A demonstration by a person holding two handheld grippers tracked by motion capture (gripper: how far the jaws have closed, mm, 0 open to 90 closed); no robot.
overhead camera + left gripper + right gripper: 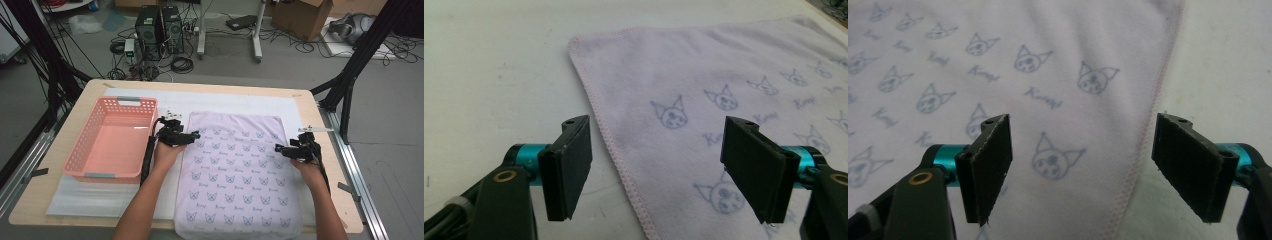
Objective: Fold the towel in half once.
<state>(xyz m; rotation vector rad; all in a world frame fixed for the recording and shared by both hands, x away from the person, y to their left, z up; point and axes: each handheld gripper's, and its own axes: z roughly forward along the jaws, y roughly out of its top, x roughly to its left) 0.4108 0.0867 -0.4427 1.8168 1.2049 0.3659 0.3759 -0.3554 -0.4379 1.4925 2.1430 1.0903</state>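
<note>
a pale lilac towel (239,172) lies flat on the surface (320,165), its near end reaching the front edge. the cloth is soft with a short fuzzy nap and a stitched hem along its sides. rows of small blue-grey cat-like faces with pointed ears cover it, each paired with a short cursive word too blurred to read. the left gripper (196,136) sits at the towel's left edge near the far corner; in the left gripper view its flat black fingers (569,170) stand wide, straddling the hem with nothing gripped. the right gripper (278,148) sits at the right edge; in the right gripper view its fingers (988,167) are wide too, astride the hem, not pressing on the cloth. under the towel lies a white mat (125,192) on the light wood. left of the towel stands a pink plastic basket (82,150) with perforated walls.
</note>
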